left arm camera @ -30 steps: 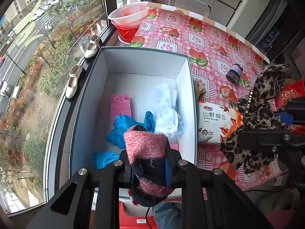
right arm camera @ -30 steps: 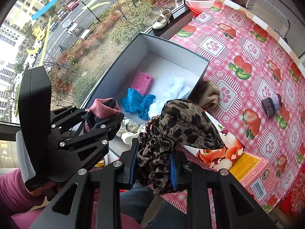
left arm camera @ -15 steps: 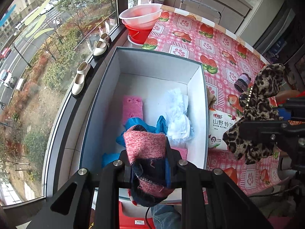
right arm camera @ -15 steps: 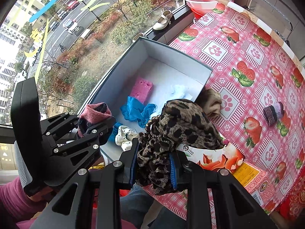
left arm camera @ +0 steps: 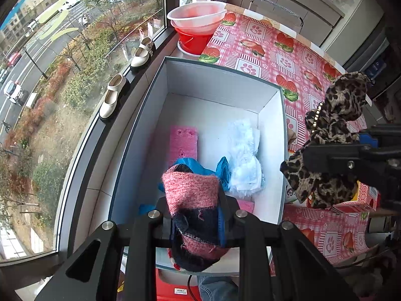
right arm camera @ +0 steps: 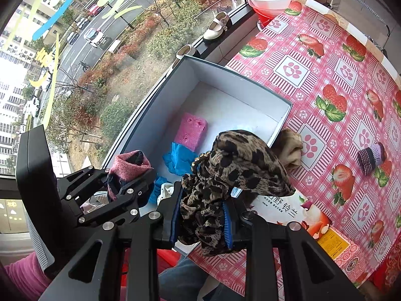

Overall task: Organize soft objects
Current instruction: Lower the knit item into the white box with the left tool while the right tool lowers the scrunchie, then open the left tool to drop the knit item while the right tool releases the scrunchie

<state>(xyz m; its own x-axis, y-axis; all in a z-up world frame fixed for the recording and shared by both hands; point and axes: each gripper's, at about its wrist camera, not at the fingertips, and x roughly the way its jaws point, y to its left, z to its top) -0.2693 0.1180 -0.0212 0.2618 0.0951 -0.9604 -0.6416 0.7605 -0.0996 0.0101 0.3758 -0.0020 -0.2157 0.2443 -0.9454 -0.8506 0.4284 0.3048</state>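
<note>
My left gripper is shut on a pink and navy knit sock and hangs over the near end of an open grey box. Inside the box lie a pink sponge, a blue cloth and a white crumpled cloth. My right gripper is shut on a leopard-print cloth, held over the box's near right corner. The right wrist view shows the left gripper with the sock to its left, over the box.
A beige cloth and a dark knit roll lie on the strawberry tablecloth. A tissue pack sits right of the box. Stacked basins stand at the far end, shoes on the window sill.
Both grippers have drifted along with their cloths; the box now sits more toward the middle of both views. The leopard cloth has come closer to the box's right wall.
</note>
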